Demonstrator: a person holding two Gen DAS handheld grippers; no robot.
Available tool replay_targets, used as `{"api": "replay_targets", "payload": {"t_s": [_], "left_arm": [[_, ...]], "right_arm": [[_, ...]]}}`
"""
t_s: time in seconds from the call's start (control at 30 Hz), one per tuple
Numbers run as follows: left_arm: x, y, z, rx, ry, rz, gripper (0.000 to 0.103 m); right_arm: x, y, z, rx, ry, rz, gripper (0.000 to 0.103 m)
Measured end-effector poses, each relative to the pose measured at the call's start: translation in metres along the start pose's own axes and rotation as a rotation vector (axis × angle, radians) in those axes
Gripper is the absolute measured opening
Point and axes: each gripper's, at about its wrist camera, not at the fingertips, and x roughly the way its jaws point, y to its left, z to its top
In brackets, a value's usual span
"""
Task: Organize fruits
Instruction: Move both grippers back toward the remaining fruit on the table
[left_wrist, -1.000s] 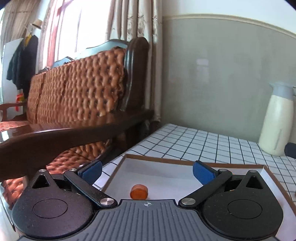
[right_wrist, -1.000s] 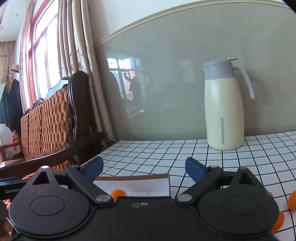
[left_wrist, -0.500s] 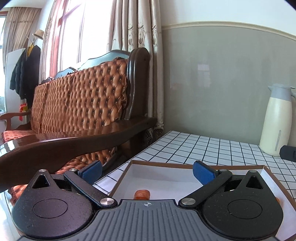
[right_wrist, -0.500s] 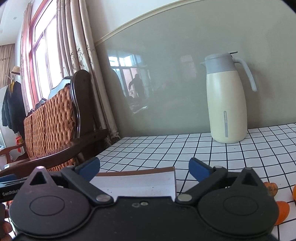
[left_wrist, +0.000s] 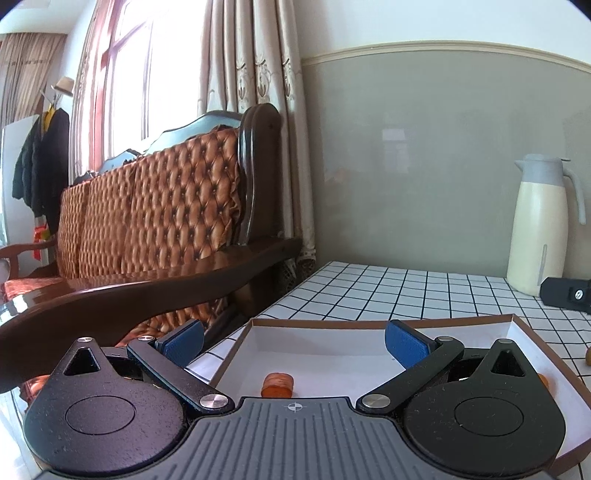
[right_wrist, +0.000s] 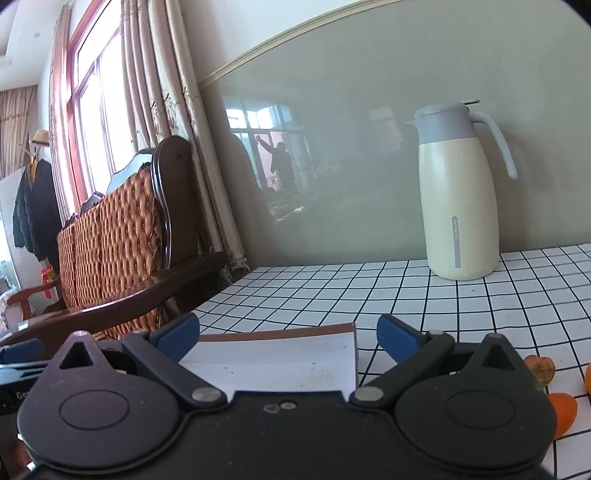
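I'm between pickups now: both tools hang empty over the near edge of the white tray (left_wrist: 532, 343). My left gripper (left_wrist: 293, 341) is spread wide, one orange fruit piece (left_wrist: 277, 384) lying in the tray just below and between its fingers. My right gripper (right_wrist: 288, 334) has just been opening and stands fully spread, nothing between the pads. Loose fruits (right_wrist: 561, 411) wait on the checked tablecloth (right_wrist: 369, 291) to its right; I reckon the next move is swinging right and dipping onto one.
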Motion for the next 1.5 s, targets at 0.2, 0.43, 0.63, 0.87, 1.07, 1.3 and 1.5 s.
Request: {"api": "replay_targets", "payload": {"t_s": [0.2,0.43,0.63,0.87,1.07,1.3,1.5], "left_arm": [[-0.016,0.000,0.003,-0.025,-0.055,-0.030,0.103],[-0.030,-0.032,-0.001,0.070,-0.072,-0.090,0.103],[-0.046,-0.069,-0.004,0.146,-0.067,-0.163,0.103],[-0.058,-0.103,-0.006,0.143,-0.053,-0.272,0.103],[-0.068,-0.137,-0.009,0.167,-0.054,-0.361,0.103],[-0.074,-0.174,-0.012,0.183,-0.033,-0.432,0.103],[-0.078,-0.200,-0.017,0.208,-0.010,-0.490,0.103]], "right_arm": [[-0.019,-0.020,0.007,0.080,-0.058,0.021,0.097],[-0.039,-0.045,0.011,0.092,-0.091,-0.047,0.097],[-0.056,-0.065,0.009,0.079,-0.084,-0.090,0.097],[-0.077,-0.092,0.007,0.091,-0.054,-0.158,0.097],[-0.095,-0.118,0.004,0.103,-0.042,-0.241,0.097],[-0.111,-0.144,0.000,0.120,-0.035,-0.321,0.083],[-0.119,-0.159,-0.004,0.123,-0.015,-0.357,0.072]]}}
